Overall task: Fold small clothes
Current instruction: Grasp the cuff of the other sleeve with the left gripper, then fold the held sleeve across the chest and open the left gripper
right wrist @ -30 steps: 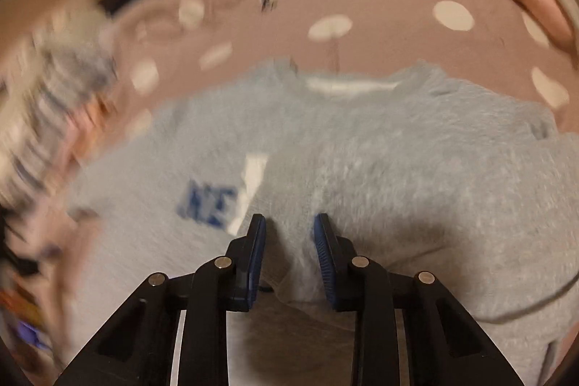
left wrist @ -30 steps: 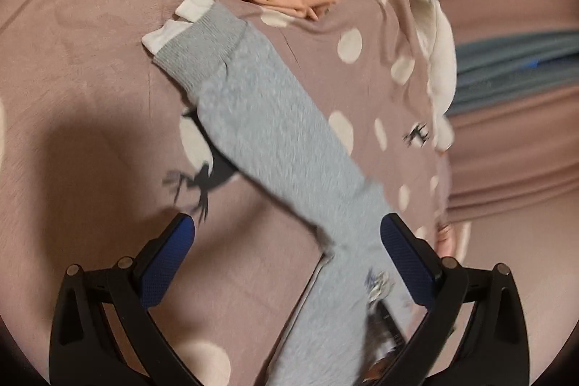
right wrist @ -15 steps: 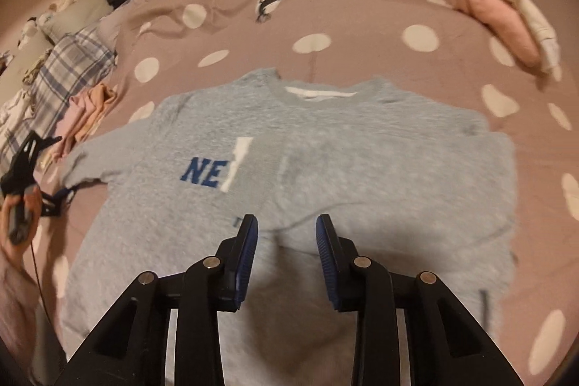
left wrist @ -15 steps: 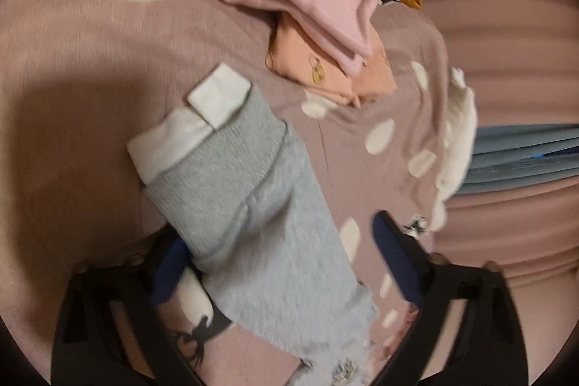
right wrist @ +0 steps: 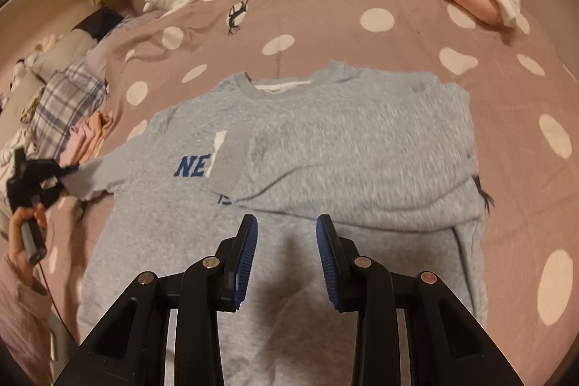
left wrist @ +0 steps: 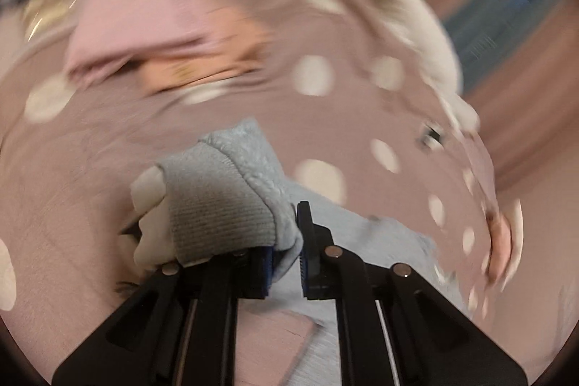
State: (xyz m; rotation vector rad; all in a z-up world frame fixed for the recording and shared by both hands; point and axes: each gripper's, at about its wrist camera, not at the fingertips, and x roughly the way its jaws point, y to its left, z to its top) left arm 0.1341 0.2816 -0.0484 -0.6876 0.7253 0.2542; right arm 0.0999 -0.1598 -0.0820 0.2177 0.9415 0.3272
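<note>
Left black two-finger gripper w/ blue ribbed pads point(left wrist: 284, 252): jaws just closing, now nearly together, pinching the ribbed cuff of the grey knit sweatshirt sleeve point(left wrist: 224, 205); cuff bunched over left finger. View motion-blurred.

Same gripper in right-wrist view point(right wrist: 59, 170): far left, tips on sleeve end, sleeve lifted clear of the bed.

Bare left hand point(right wrist: 25, 230): wrapped round the gripper's handle; pink sleeve point(right wrist: 18, 313) at the wrist.

Right black two-finger gripper w/ blue ribbed pads point(right wrist: 286, 241): jaws part-open, nothing btwn them, angled down over the garment's body, not touching it.
</note>
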